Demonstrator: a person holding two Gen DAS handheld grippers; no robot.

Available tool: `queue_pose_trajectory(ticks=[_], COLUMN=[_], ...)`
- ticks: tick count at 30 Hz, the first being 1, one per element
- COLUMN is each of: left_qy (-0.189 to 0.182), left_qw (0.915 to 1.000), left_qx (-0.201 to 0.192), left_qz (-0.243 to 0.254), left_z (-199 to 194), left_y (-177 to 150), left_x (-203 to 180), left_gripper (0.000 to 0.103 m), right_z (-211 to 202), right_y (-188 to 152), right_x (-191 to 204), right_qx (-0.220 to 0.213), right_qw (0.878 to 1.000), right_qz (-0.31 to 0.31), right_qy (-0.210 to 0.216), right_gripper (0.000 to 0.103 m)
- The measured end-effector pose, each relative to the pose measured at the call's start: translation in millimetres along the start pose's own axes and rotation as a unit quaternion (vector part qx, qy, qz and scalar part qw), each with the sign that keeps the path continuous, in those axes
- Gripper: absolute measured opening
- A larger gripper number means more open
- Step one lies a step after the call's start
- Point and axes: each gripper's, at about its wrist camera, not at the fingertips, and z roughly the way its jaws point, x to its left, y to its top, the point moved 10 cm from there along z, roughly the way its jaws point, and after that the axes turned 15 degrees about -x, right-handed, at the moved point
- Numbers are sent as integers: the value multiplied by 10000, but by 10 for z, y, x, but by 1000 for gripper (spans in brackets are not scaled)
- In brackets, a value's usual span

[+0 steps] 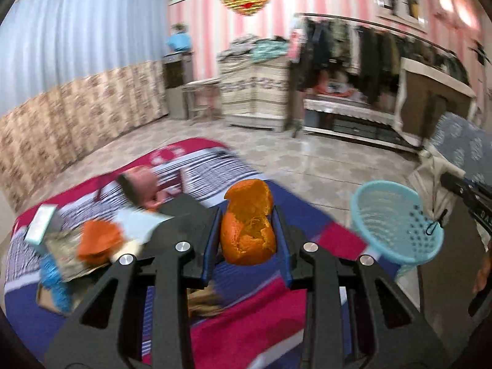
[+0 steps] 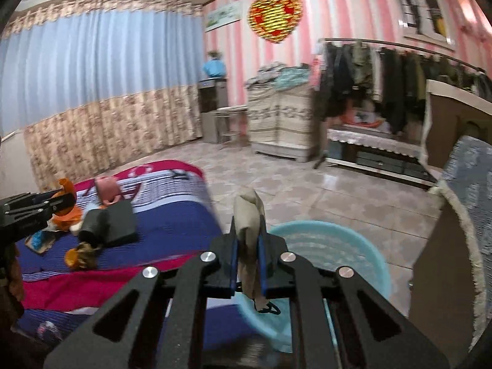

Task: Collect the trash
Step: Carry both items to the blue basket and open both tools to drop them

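Observation:
My left gripper (image 1: 247, 224) is shut on a big piece of orange peel (image 1: 247, 221) and holds it above the bed; it also shows in the right wrist view (image 2: 63, 203) at the far left. My right gripper (image 2: 247, 246) is shut on a beige cloth-like scrap (image 2: 247, 230) just above the light blue trash basket (image 2: 363, 252). The basket (image 1: 396, 221) stands on the floor beside the bed, right of the left gripper. More trash lies on the bed: another orange peel (image 1: 98, 240), paper and wrappers (image 1: 55, 246), a small orange piece (image 2: 73, 256).
The bed has a red, blue and striped cover (image 2: 172, 215). A black box (image 2: 120, 223) and a pink item (image 2: 106, 192) lie on it. A brown cabinet with a grey fringed cloth (image 2: 461, 215) stands right of the basket. Tiled floor (image 2: 307, 184) lies beyond.

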Motion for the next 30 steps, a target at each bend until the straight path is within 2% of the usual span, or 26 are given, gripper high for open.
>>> queue_pose_trajectory(ticks=[4, 8, 14, 19, 24, 26, 28, 30], left_qy=[-522, -889, -1350, -1509, -1605, -1637, -1606, -1542], left_qw=[9984, 9957, 9902, 9868, 9844, 9838, 9840, 9850], left_qx=[-84, -23, 276, 440, 446, 438, 454, 417], left_qz=[193, 261, 216, 382, 560, 582, 628, 652], left_z=[150, 334, 634, 957, 1276, 1352, 1446, 1489], left_y=[54, 10, -230, -408, -460, -449, -447, -434], left_x=[-641, -1115, -1731, -2078, -2382, -2444, -2469, -2459], left_gripper=[31, 32, 32, 32, 32, 35, 47, 69], right_z=[-65, -101, -136, -81, 11, 4, 7, 35], right_y=[-15, -67, -164, -295, -361, -367, -380, -379], right_x=[-419, -732, -1219, -1474, -1540, -1548, -1535, -1552], right_qx=[-7, 19, 53, 108, 110, 121, 123, 111], right_qw=[9995, 9983, 9963, 9949, 9947, 9946, 9946, 9946], right_qz=[39, -95, 52, 221, 269, 260, 263, 268], right_qy=[-305, -566, -852, -975, -983, -993, -997, -1000], right_gripper=[11, 11, 11, 11, 11, 11, 11, 11])
